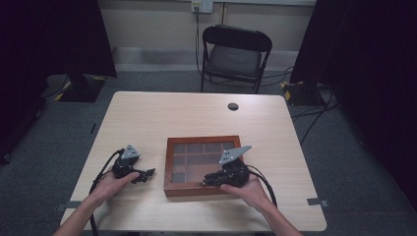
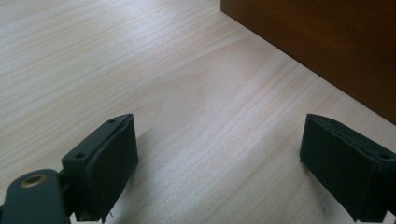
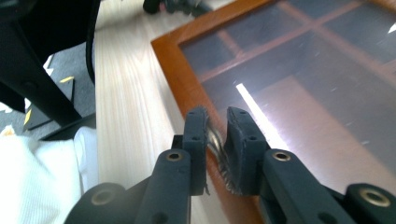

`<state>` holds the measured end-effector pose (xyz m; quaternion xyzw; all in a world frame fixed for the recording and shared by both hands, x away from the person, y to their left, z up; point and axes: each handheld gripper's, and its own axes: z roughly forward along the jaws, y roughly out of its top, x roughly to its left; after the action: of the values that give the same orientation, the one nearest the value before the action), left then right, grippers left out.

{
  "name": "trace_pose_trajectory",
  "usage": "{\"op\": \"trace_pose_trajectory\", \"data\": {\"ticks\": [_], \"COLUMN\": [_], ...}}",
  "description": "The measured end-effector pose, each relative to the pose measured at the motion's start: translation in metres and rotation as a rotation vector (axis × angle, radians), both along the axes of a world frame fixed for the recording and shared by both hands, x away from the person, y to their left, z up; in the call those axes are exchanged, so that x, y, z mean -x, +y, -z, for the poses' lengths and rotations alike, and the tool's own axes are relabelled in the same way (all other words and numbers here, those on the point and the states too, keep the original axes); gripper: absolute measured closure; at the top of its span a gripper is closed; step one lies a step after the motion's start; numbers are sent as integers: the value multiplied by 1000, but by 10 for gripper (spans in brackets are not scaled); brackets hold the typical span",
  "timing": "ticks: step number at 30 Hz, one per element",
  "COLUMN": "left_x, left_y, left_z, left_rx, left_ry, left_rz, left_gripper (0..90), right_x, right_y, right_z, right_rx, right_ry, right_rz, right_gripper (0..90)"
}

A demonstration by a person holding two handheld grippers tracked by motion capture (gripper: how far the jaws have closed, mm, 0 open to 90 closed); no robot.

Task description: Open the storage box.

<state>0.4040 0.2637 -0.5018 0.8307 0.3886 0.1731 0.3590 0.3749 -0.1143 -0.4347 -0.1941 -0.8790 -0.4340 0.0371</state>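
A reddish-brown wooden box with a glass lid over several compartments lies on the light wooden table, near its front edge. My right gripper rests at the box's front edge. In the right gripper view it is shut on a small metal piece on the box's frame. My left gripper lies on the table just left of the box. Its jaws stand wide open over bare wood, with the box's side wall close ahead.
A black folding chair stands beyond the table's far edge. A round black grommet sits in the tabletop at the back. Dark curtains hang at both sides, and cables lie on the floor at the right.
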Motion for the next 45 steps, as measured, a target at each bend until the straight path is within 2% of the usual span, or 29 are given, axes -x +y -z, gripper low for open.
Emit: {"op": "trace_pose_trajectory", "data": {"ticks": [3, 14, 24, 33, 38, 45], "left_x": [0, 0, 0, 0, 0, 0], "left_y": [0, 0, 0, 0, 0, 0], "left_z": [0, 0, 0, 0, 0, 0], "left_rx": [0, 2, 1, 1, 2, 3], "left_ry": [0, 1, 0, 0, 1, 0], "left_rz": [0, -1, 0, -1, -1, -1], "left_gripper": [106, 106, 105, 106, 105, 106], "right_x": [1, 1, 8, 9, 11, 10], "right_y": [3, 5, 21, 20, 22, 22], "right_z": [3, 6, 6, 8, 7, 6], "right_rx": [21, 11, 8, -8, 10, 17], "right_ry": [-10, -44, -36, -34, -66, -56], "right_rz": [-4, -25, -69, -60, -64, -66], "right_gripper": [788, 811, 827, 817, 826, 828]}}
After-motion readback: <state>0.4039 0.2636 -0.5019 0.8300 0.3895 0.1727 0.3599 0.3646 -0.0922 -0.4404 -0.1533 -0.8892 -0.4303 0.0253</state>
